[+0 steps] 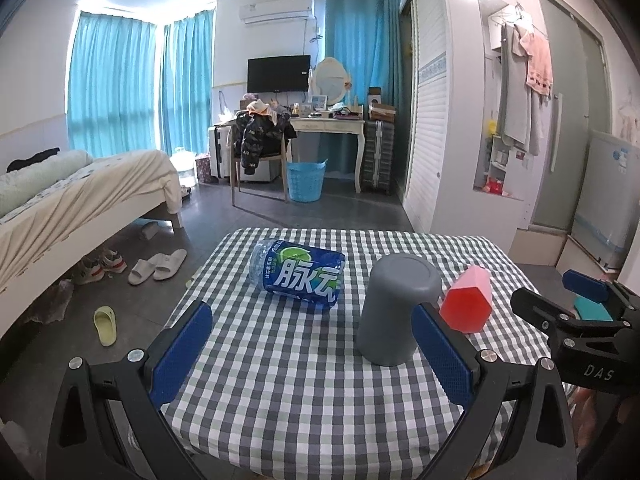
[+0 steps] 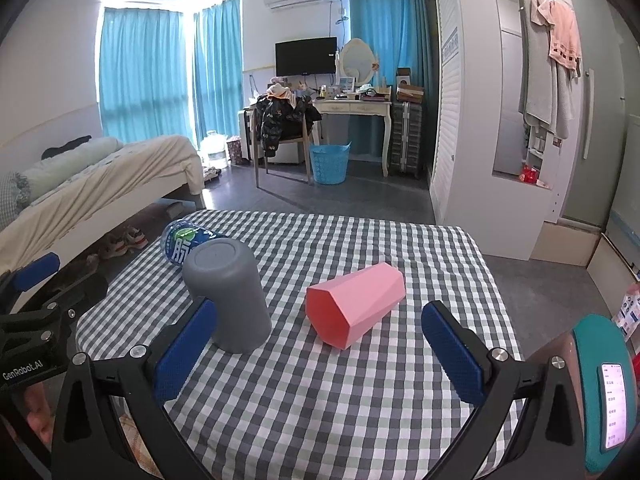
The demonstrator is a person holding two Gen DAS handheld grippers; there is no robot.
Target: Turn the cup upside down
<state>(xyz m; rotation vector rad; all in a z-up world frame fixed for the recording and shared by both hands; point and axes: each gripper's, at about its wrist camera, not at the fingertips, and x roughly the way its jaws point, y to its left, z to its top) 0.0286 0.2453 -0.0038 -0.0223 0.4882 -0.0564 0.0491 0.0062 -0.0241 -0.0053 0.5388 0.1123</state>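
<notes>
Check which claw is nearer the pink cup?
Right. The right claw is open with the pink cup lying just ahead between its fingers; the left claw sits farther left, nearer the grey cup.

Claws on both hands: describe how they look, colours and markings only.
Both match: the left claw and right claw have black angular frames, silver round screws at the joints, and blue textured pads on the fingers. From the side, one body reads "GenRobot.AI", the other "DAS" in white.
</notes>
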